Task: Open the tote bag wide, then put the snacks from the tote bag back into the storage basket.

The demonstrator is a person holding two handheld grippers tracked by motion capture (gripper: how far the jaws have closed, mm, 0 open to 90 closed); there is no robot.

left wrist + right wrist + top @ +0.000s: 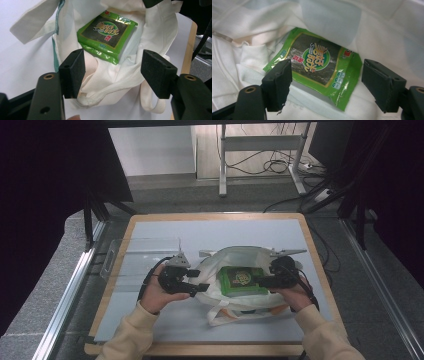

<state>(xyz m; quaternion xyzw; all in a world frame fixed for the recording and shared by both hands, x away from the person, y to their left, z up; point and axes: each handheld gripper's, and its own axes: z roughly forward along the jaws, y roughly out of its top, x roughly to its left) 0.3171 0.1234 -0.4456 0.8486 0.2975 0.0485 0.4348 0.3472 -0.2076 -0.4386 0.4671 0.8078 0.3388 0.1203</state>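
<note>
Both tongs [200,280] [260,281] agape, nothing gripped

I see a tabletop [150,330] with a pale grey surface and a wooden edge. A white cloth bag [235,257] lies directly on it, between my left hand-held gripper [196,280] and my right hand-held gripper [265,281]. A clear plastic tray [135,257] lies just beyond the left one.
</note>
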